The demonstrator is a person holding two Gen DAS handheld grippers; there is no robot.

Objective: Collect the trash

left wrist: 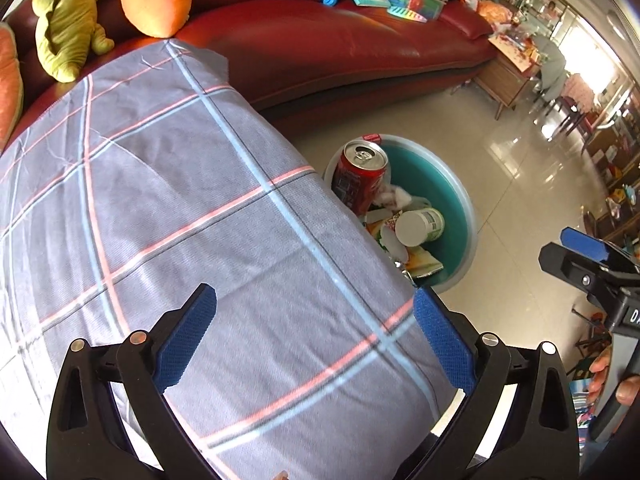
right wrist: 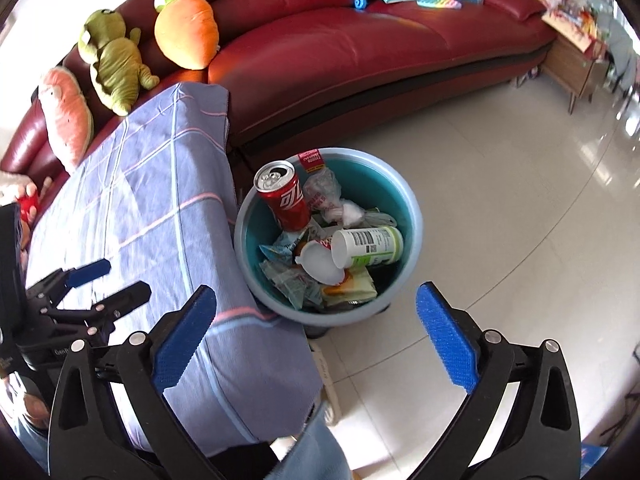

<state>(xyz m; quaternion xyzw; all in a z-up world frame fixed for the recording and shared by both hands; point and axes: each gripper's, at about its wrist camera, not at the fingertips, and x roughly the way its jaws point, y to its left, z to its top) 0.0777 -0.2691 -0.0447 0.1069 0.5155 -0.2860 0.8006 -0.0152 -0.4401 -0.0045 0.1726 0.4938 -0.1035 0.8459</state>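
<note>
A round bin with a teal inside and a pale blue rim stands on the floor beside the cloth-covered table. In it a red drink can leans upright. A white and green bottle lies on its side, with wrappers and crumpled tissue around it. My right gripper hangs open above the bin's near edge, holding nothing. My left gripper is open over the plaid cloth, also with nothing in it. Each gripper shows in the other's view: left, right.
A dark red leather sofa curves behind the table and bin. On it sit a carrot plush, a green plush, books and toys. A wooden side table stands far right. Pale floor tiles lie right of the bin.
</note>
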